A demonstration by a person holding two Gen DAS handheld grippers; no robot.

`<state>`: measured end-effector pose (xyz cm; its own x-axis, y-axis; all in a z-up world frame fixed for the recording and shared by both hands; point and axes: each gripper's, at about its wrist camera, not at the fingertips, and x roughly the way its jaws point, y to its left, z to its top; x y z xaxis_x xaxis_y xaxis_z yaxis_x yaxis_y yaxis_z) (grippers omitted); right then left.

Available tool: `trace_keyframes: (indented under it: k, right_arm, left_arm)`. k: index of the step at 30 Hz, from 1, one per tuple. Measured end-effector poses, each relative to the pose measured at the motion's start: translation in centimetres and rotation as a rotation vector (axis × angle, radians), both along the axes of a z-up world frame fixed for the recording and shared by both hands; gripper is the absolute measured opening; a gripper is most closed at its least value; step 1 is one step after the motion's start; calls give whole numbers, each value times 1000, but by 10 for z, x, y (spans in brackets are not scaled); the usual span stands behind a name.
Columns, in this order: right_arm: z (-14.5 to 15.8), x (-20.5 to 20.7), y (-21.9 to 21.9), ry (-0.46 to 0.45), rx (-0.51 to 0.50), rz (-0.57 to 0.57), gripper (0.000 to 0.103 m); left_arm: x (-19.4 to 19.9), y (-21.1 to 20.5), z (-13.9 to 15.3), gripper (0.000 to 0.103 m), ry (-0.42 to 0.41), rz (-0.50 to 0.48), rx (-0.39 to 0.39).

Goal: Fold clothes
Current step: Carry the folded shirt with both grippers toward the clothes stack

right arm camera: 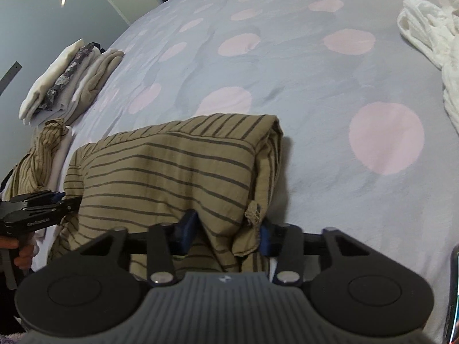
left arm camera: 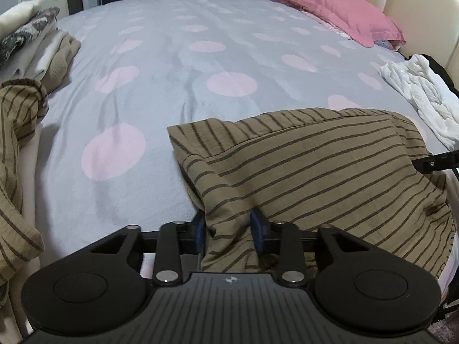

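Note:
A brown garment with dark stripes (left arm camera: 315,166) lies folded at the near edge of the bed; it also shows in the right wrist view (right arm camera: 172,166). My left gripper (left arm camera: 228,232) is shut on its near left edge, cloth bunched between the blue pads. My right gripper (right arm camera: 228,232) is shut on its near right edge, with a frayed corner (right arm camera: 254,210) hanging by the right pad. The left gripper and the hand holding it show at the left of the right wrist view (right arm camera: 37,206).
The grey bedspread with pink dots (left arm camera: 200,71) stretches ahead. A stack of folded clothes (right arm camera: 66,83) sits at the far left edge. A crumpled white garment (left arm camera: 416,94) lies at the right. A pink pillow (left arm camera: 335,11) lies by the cream headboard. Another striped cloth (left arm camera: 17,172) hangs at the left.

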<state>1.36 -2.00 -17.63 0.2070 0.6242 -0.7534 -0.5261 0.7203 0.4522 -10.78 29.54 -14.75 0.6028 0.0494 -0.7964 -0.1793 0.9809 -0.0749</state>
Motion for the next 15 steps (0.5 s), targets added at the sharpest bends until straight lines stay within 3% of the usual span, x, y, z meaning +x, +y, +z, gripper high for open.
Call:
trace_keyframes:
  k: [2,6,15]
  right_arm:
    - [2,-1,-1,-6,5,0,24]
    - [8,-4,-3,-25,18,-4,15]
    - [37,-12,-15,-72,103,-24,11]
  left_arm:
    - [-1,-2,1,9,-12,-16,-1]
    - [-3,-9,6,5,-28,-30,35]
    - [-18,-12,34,4,-112,-18,56]
